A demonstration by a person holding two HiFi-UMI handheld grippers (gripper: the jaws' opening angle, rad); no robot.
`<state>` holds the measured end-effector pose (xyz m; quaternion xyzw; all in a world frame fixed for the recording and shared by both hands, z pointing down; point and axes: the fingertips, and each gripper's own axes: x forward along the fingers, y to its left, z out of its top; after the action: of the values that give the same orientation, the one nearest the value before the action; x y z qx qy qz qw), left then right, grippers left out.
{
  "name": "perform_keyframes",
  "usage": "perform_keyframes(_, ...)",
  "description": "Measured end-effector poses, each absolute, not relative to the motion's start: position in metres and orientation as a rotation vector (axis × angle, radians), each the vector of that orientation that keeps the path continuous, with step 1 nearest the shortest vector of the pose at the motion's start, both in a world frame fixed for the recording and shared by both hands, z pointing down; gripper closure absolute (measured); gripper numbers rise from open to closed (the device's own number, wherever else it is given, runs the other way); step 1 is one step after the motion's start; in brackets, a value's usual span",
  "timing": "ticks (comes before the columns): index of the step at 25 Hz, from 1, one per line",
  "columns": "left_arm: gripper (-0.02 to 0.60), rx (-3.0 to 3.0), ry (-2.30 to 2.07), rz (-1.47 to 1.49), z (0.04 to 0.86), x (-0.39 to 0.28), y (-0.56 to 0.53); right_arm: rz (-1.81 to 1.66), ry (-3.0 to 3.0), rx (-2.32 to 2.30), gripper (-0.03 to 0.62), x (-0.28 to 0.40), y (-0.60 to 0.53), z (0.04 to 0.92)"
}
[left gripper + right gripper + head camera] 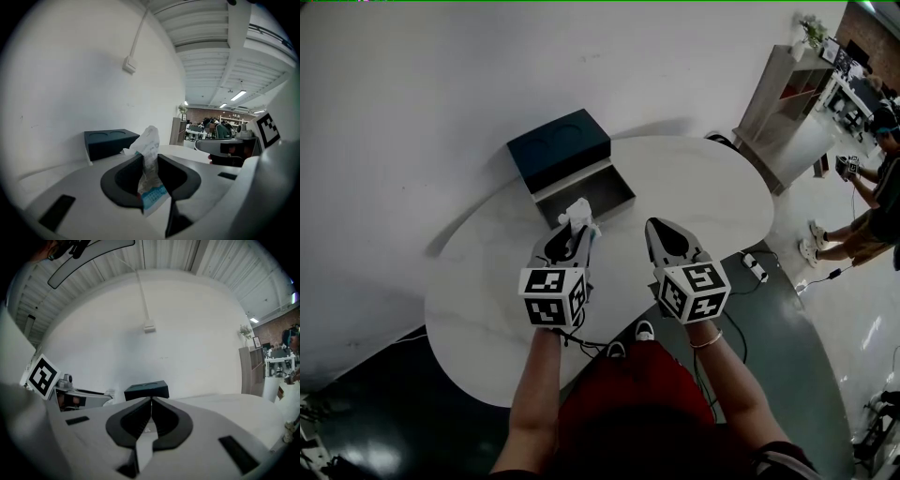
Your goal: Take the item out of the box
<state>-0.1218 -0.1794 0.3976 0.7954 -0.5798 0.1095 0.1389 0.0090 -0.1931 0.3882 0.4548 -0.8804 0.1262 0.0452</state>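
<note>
The dark blue box (560, 148) stands open at the far side of the white table (703, 187), its grey tray (592, 195) pulled out toward me. My left gripper (575, 227) hovers just in front of the tray, shut on a crumpled white packet (578, 210) with blue print. In the left gripper view the packet (150, 140) stands up between the jaws of the left gripper (150, 159), and the box (110, 143) lies behind it. My right gripper (657, 227) is beside it to the right, shut and empty. In its own view the right gripper (151, 400) points at the box (146, 390).
A pale shelf unit (787, 94) stands beyond the table at the right. People stand near desks at the far right (872, 197). A power strip (756, 266) and cable lie on the dark floor by the table's right edge. A white wall runs behind the table.
</note>
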Motion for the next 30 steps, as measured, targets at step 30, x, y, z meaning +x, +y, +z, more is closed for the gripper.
perform_keyframes(30, 0.463, 2.327, -1.688, 0.219, 0.391, -0.135, -0.135, 0.277, -2.726, 1.393, 0.579, -0.012, -0.152, 0.376)
